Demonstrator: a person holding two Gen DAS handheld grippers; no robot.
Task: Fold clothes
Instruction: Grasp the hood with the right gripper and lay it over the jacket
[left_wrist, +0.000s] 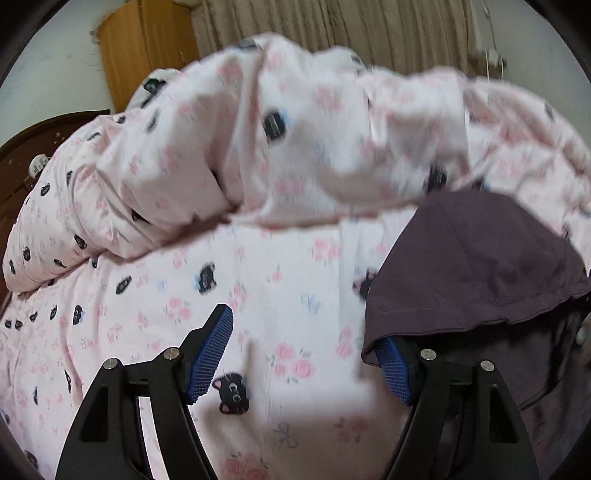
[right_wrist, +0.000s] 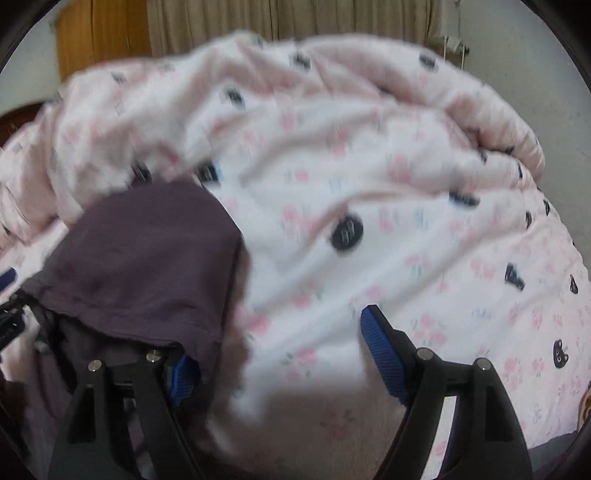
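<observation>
My left gripper (left_wrist: 306, 354) and right gripper (right_wrist: 280, 354) both gape wide, gripping nothing. The dark purple garment (left_wrist: 476, 266) lies between them on the pink bedsheet (left_wrist: 280, 266), draped over each gripper's inner finger.

dark purple garment (left_wrist: 469, 266) drapes over one pad of each gripper — quilt (right_wrist: 332, 147) motion-blurred.

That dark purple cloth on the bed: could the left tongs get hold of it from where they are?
Probably yes. The dark purple cloth garment already drapes over one finger of the left tongs, which stand wide open above the pink cat-print bedsheet. Nothing blocks them, though blur hides the exact edge.
</observation>
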